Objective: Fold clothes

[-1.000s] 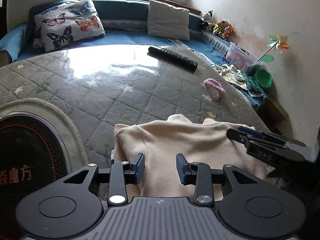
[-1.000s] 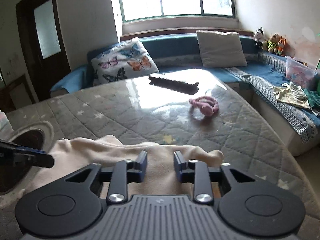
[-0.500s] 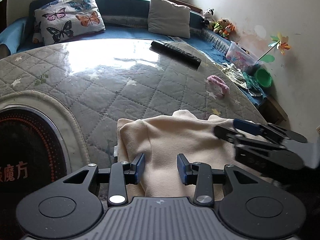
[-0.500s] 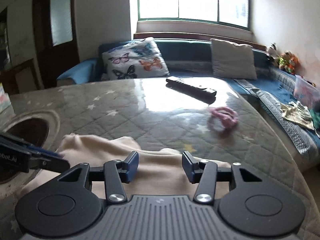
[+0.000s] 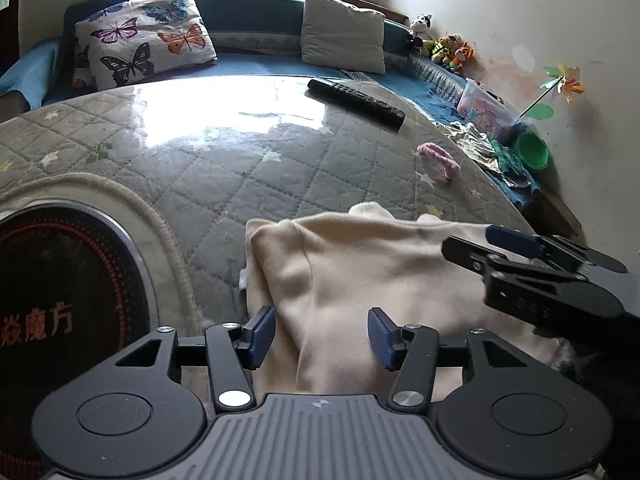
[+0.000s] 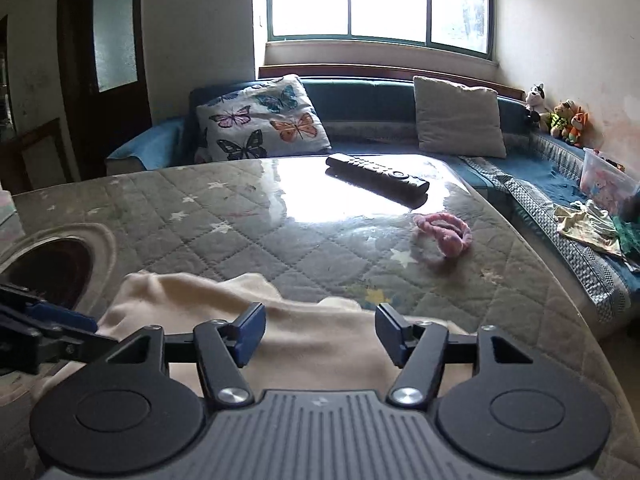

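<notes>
Cream garment [image 5: 360,276] lies bunched at near edge of quilted table [image 5: 248,168]. Left gripper [image 5: 322,334] and right gripper [image 6: 320,332] both above it, jaws spread, gripping nothing. Remote [image 6: 376,174], pink scrunchie [image 6: 442,232] far right.

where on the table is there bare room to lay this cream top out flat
Bare quilted cover runs from the cream top back to the remote, bordered left by the round burner. The right side is tighter: a pink headband lies there.
</notes>
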A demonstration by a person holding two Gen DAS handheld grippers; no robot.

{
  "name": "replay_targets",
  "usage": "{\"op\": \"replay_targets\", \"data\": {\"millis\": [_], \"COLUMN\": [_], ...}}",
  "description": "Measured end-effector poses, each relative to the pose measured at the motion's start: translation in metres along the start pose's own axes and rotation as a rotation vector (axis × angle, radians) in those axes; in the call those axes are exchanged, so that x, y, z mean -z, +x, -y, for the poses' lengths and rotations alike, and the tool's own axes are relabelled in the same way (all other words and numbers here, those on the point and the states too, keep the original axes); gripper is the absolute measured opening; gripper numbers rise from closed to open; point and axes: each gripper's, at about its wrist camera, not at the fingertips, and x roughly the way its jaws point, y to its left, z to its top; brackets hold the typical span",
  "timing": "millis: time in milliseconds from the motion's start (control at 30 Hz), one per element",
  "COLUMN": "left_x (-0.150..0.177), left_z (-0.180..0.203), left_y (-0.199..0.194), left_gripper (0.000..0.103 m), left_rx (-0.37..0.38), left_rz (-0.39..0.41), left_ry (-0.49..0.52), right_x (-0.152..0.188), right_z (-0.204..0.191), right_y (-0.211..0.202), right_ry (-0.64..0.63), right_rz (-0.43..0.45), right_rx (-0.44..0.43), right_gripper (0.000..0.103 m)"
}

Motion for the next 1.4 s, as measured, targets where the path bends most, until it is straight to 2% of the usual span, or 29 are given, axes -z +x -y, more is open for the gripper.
{"op": "replay_targets", "data": {"millis": [100,167,267,433,533,667,767,900,1033,1233,1400], "left_x": [0.007,0.012,0.019,0.033,0.039,0.048,0.054,0.062,0.070,0.083,0.089], "left_z": [0.003,0.005,0.010,0.016,0.019,0.023,0.025,0.026,0.027,0.030,0.028], "left_y": [-0.005,-0.009,-0.014,-0.021,-0.026,-0.034,-0.038,-0.042,-0.046,-0.052,-0.060], "left_gripper": [0.060,0.063,0.070,0.074,0.078,0.091,0.097,0.102,0.103,0.103,0.103], "left_rx": [-0.007,-0.013,-0.035,-0.057,-0.065,-0.080,-0.087,-0.100,-0.112,-0.122,-0.102], "left_rz": [-0.002,-0.001,0.003,0.004,0.008,0.028,0.037,0.044,0.049,0.072,0.100], "left_ry": [0.007,0.014,0.039,0.067,0.073,0.098,0.109,0.111,0.116,0.148,0.147], "right_x": [0.009,0.016,0.030,0.053,0.065,0.078,0.085,0.089,0.093,0.098,0.103], "right_z": [-0.003,-0.004,-0.008,-0.013,-0.016,-0.019,-0.019,-0.020,-0.024,-0.024,-0.025], "right_y": [-0.015,-0.024,-0.037,-0.052,-0.060,-0.071,-0.079,-0.087,-0.092,-0.098,-0.103], "right_ry": [-0.005,-0.004,-0.020,-0.020,-0.021,-0.021,-0.009,0.022,0.038,0.072,0.085], "right_rz": [0.001,-0.004,-0.008,-0.037,-0.044,-0.044,-0.041,-0.036,-0.031,-0.035,-0.044], "right_rx": [-0.009,-0.015,-0.008,0.007,0.029,0.049,0.059,0.059,0.065,0.079,0.096], "right_gripper": [0.065,0.076,0.076,0.085,0.086,0.089,0.091,0.099,0.103,0.103,0.103]}}
